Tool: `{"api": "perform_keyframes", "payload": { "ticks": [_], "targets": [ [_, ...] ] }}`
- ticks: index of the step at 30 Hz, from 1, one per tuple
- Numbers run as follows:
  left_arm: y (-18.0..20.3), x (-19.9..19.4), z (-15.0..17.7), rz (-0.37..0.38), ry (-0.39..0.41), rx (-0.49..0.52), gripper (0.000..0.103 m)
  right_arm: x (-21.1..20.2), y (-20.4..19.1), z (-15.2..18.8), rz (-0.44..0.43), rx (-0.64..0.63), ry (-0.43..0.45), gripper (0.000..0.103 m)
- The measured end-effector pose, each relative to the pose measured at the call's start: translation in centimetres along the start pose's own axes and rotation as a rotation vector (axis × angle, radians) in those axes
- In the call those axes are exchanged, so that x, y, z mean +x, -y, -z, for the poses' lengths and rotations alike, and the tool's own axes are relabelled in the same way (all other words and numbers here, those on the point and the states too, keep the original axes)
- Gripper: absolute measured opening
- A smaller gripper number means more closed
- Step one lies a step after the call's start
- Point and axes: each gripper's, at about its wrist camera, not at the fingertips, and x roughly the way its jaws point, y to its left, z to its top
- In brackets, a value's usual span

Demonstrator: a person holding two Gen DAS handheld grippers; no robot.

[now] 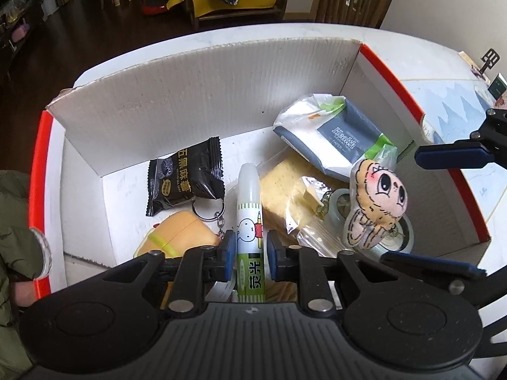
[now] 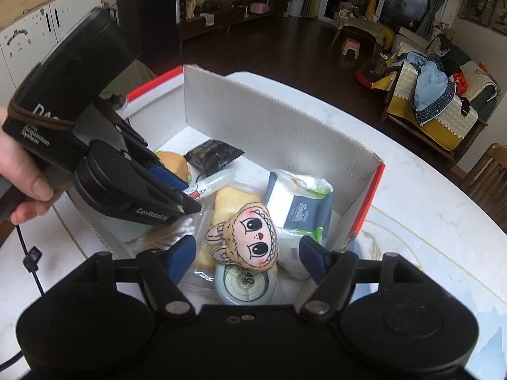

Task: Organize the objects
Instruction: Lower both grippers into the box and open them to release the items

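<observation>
Glue stick (image 1: pixel 249 221), white with a cartoon rabbit and a green label, sits between the blue pads of the left gripper (image 1: pixel 248 253) at the near edge of a white cardboard box (image 1: pixel 202 95) on a pale table (image 2: pixel 427 190). The jaws stand narrow around its lower half, apparently clamped on it, while its capped end points toward the far wall. Around it lie a black snack packet (image 1: pixel 185 179), a burger-shaped keychain toy (image 1: pixel 177 237), a bagged yellow sponge (image 1: pixel 285 196) and a tissue pack (image 1: pixel 336 139). To the right, the right gripper (image 2: pixel 247 253) hovers with jaws wide apart, empty, on either side of a plush doll charm (image 2: pixel 250 237) that rests on a roll of clear tape (image 2: pixel 245 285). Judged from this, the step is moving the stick within or out of the box; a firm mid-body grip and a straight lift should keep it clear of the keyring (image 1: pixel 207 210) just to its left.
</observation>
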Motion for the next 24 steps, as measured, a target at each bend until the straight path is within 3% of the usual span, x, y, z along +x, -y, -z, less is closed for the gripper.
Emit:
{"api": "perform_keyframes", "payload": {
  "ticks": [5, 15, 18, 24],
  "targets": [
    [0.1, -1.8, 0.8, -0.007, 0.064, -0.021, 0.054, -1.6, 0.6, 0.1, -0.004, 0.030, 0.031, 0.072],
    [0.9, -6.6, 2.9, -0.015, 0.210, -0.083, 0.064, -4.8, 1.4, 0.8, -0.027, 0.089, 0.101, 0.075],
    [1.2, -8.3, 3.6, -0.014, 0.258, -0.096, 0.064, -5.9, 1.4, 1.2, -0.037, 0.095, 0.140, 0.083],
    [2.2, -11.5, 5.3, -0.017, 0.365, -0.102, 0.065, -7.7, 1.4, 1.8, -0.066, 0.125, 0.202, 0.090]
  ]
}}
